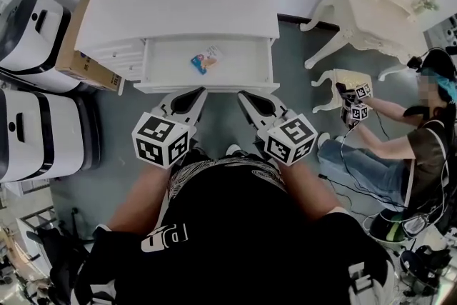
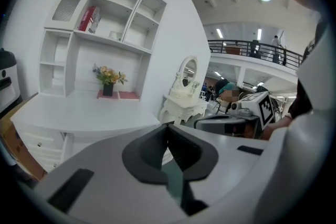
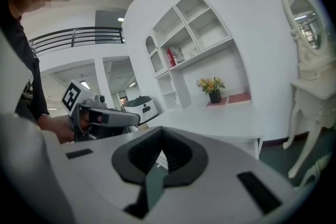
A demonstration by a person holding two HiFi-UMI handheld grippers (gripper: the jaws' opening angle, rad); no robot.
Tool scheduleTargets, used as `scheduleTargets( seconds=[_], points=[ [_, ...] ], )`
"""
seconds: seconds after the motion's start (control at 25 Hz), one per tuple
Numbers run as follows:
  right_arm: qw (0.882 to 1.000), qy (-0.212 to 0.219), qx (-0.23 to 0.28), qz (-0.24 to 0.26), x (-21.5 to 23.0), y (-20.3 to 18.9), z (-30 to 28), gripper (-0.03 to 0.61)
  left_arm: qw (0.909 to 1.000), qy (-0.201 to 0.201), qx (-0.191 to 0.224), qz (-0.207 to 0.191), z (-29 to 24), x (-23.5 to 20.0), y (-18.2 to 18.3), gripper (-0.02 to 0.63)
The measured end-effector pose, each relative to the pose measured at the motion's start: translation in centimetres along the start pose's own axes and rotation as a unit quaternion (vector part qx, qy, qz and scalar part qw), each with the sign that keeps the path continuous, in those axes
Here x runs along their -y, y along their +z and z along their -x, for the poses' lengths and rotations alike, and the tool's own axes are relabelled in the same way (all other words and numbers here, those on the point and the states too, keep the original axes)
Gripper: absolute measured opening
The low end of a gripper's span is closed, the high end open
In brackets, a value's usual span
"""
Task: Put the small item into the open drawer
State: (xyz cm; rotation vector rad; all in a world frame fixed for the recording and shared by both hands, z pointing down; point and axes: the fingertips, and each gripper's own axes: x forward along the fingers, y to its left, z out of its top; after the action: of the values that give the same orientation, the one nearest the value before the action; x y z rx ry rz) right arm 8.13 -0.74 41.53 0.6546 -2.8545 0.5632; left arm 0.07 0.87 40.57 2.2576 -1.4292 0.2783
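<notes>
"Inside the open drawer (image 1: 168, 66), what is that little thing?" asks the first speaker.

"That is the small item (image 1: 205, 59)," says the second. "It is a little packet with blue and orange on it. It lies flat on the drawer's floor, near the middle. Nothing touches it."

"Who holds it?"

"Nobody. The left tool (image 1: 196, 95) has its jaws pressed together, with nothing between them. The right tool (image 1: 247, 98) is closed too, and it is just as bare. Both sit just in front of the drawer's front edge, side by side, with their noses pointing at the drawer."

"So is the job done?"

"It looks done. The item is in, and both tools are outside the drawer."

"Then what should the person do to end it well?"

"Go slowly. The jaws are best kept together, so no tip catches on the drawer's front. The tools should come straight back toward the body and not bump up under the white counter (image 1: 178, 11) above the drawer. The person should not poke the packet. It looks light and could slide. The task does not ask for the drawer to be pushed in. If the person does it anyway, both tools should press the front evenly, so it goes in straight."
</notes>
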Motion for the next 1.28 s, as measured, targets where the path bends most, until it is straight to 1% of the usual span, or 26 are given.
scheduleTargets(
  seconds=[0.24, 0.44, 0.64, 0.92, 1.28],
  points=[
    [0.999, -0.034, 0.012, 0.0, -1.0, 1.3, 0.1, 0.008, 0.9994, -0.025, -0.006, -0.021, 1.4, -0.3, 0.6, 0.015],
    [0.999, -0.054, 0.008, 0.0, -2.1, 1.3, -0.7, 0.008, 0.9991, -0.035, -0.015, -0.019, 2.6, -1.7, 0.0, 0.015],
    [0.998, -0.066, 0.005, -0.002, -2.9, 0.9, -1.3, 0.008, 0.9985, -0.043, -0.02, -0.025, 3.5, -2.0, -0.3, 0.015],
    [0.998, -0.063, 0.002, 0.0, -4.6, 0.7, -2.4, 0.008, 0.9984, -0.043, -0.025, -0.029, 4.9, -2.9, -0.9, 0.015],
    [0.998, -0.062, 0.0, -0.002, -5.1, 0.4, -3.1, 0.008, 0.998, -0.045, -0.026, -0.037, 5.2, -3.3, -0.8, 0.015]
  ],
)
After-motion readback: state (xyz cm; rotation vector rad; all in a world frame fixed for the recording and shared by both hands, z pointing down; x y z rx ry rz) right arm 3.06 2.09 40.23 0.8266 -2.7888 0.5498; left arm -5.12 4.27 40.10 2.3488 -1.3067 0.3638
